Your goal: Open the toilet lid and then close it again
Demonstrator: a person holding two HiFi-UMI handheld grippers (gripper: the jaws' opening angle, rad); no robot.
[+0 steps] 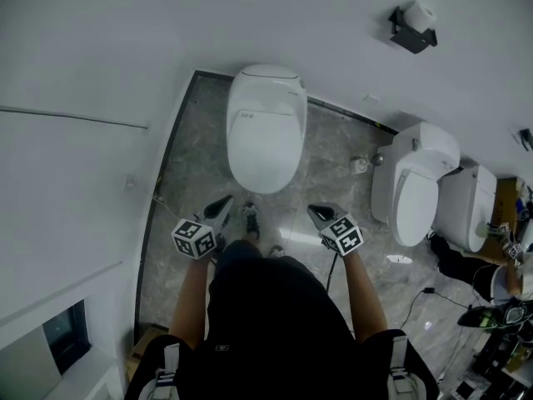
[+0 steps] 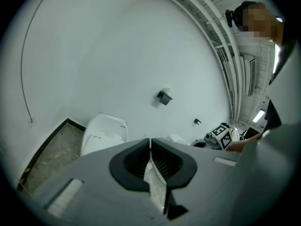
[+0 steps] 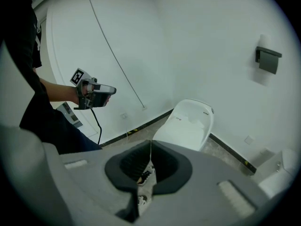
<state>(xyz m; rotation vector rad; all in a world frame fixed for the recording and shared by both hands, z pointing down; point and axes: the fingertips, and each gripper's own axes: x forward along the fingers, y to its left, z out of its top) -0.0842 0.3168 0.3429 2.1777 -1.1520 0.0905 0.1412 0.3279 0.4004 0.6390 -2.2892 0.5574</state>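
Observation:
The white toilet [image 1: 265, 127] stands against the wall with its lid down; it also shows as toilet [image 2: 104, 133] and toilet [image 3: 188, 124]. My left gripper [image 1: 225, 203] hangs short of the bowl's front at the left, jaws shut and empty. My right gripper [image 1: 316, 212] hangs short of it at the right, also shut with nothing held. Neither touches the toilet. In the left gripper view the shut left gripper [image 2: 150, 144] points toward the toilet; in the right gripper view the shut right gripper [image 3: 150, 147] does the same.
A second toilet [image 1: 414, 182] and a third [image 1: 466, 207] stand to the right. A black paper holder [image 1: 414, 25] hangs on the wall. A cable [image 1: 416, 302] and gear lie on the floor at right. My shoes [image 1: 251, 219] stand before the bowl.

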